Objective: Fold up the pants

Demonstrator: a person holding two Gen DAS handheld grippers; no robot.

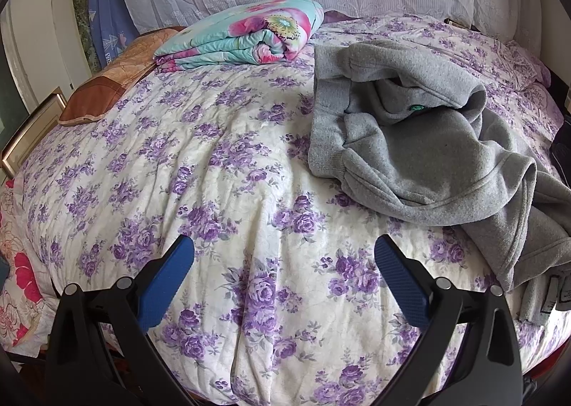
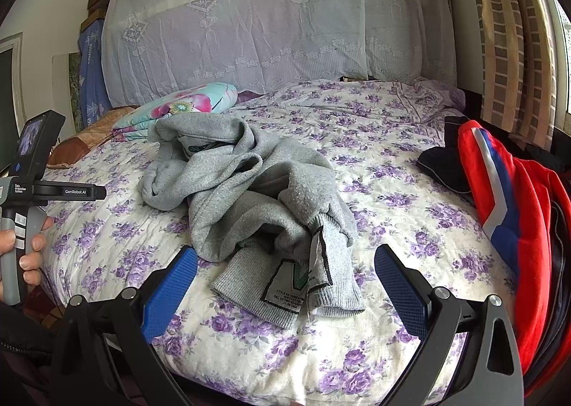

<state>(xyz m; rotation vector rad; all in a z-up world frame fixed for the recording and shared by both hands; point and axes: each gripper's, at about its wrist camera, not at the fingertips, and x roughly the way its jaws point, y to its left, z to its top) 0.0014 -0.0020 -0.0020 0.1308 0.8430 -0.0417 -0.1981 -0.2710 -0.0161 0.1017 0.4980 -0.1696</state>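
Observation:
Grey fleece pants [image 2: 246, 188] lie crumpled in a heap on the bed, with the ribbed waistband and its white labels [image 2: 285, 284] turned toward the near edge. In the left wrist view the pants [image 1: 421, 156] lie at the right. My left gripper [image 1: 284, 256] is open and empty, above bare bedspread to the left of the pants. My right gripper [image 2: 285, 263] is open and empty, its blue pads either side of the waistband end, just short of it. The left gripper's handle [image 2: 25, 192], held by a hand, shows in the right wrist view.
The bed has a white bedspread with purple flowers [image 1: 221, 170]. A folded floral quilt [image 1: 246, 35] and a brown pillow [image 1: 107, 85] lie at the far left. A red, white and blue garment [image 2: 514, 213] and a dark item [image 2: 446, 167] lie at the right edge. A lace-covered headboard [image 2: 271, 24] stands behind.

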